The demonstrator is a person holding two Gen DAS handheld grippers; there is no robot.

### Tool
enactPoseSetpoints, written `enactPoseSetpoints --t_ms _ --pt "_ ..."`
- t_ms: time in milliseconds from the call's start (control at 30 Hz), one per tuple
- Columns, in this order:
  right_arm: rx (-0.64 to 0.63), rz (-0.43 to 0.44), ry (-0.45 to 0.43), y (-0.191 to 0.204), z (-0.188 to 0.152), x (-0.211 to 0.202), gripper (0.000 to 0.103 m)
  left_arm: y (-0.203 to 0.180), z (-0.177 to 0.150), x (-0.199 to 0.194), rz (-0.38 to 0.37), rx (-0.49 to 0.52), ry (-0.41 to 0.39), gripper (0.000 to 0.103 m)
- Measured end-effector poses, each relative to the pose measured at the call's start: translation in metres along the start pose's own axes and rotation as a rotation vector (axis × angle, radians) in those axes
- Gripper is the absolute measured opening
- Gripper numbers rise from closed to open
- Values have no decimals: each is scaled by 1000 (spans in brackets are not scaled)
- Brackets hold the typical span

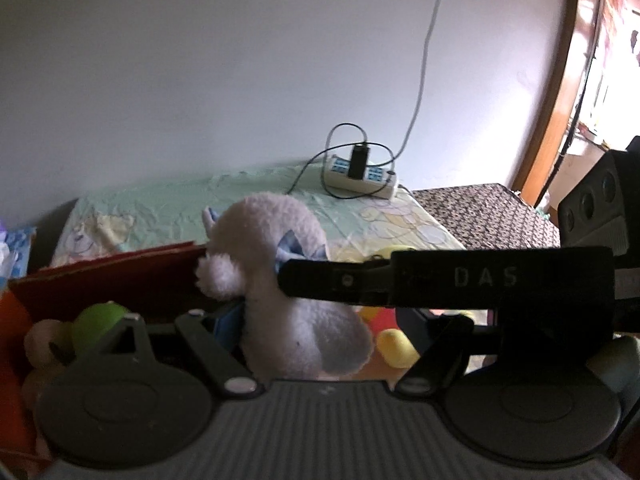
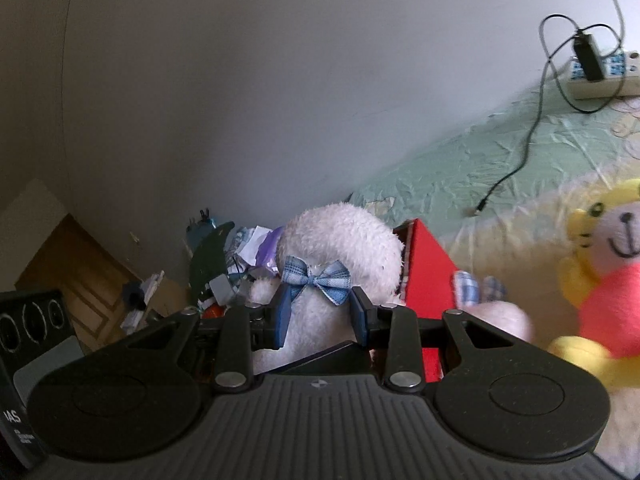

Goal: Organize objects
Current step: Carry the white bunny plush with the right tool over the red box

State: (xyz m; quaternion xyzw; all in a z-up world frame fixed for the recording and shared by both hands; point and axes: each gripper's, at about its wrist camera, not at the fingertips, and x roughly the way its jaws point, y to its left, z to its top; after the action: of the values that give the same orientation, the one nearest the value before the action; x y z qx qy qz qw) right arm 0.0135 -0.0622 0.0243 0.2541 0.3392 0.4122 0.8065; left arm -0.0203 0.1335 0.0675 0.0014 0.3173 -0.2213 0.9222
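Observation:
A white fluffy plush toy (image 2: pixel 340 236) with a blue checked bow tie (image 2: pixel 316 280) sits between the blue pads (image 2: pixel 282 320) of my right gripper (image 2: pixel 320 320), which is shut on its body. In the left wrist view the same plush (image 1: pixel 296 332) stands upright in the middle. My left gripper (image 1: pixel 324 320) is open around it, and only its left blue pad (image 1: pixel 229 320) shows. The right gripper's black finger (image 1: pixel 332 280) crosses in from the right and presses the plush's neck. A red box (image 2: pixel 424 276) stands just behind the plush.
A yellow tiger plush in a red shirt (image 2: pixel 612 272) lies to the right. A green ball (image 1: pixel 98 320) and beige toys lie inside the red box (image 1: pixel 100 276). A power strip (image 1: pixel 360 176) with cables rests on the green bedsheet (image 1: pixel 160 208). Clutter is piled by the wall (image 2: pixel 224 256).

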Motion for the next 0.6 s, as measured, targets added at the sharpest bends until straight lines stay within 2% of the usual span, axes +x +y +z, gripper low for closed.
enactPoseSetpoints --t_ms 267,500,600 --pt "-9 -24 42 9 -8 38 34 48 -10 4 -8 -49 30 78" --pt "-99 -112 120 20 -13 73 34 81 -22 19 -16 -75 95 77" --pt "-134 -155 158 21 -16 88 34 96 -26 29 -37 -117 130 77"
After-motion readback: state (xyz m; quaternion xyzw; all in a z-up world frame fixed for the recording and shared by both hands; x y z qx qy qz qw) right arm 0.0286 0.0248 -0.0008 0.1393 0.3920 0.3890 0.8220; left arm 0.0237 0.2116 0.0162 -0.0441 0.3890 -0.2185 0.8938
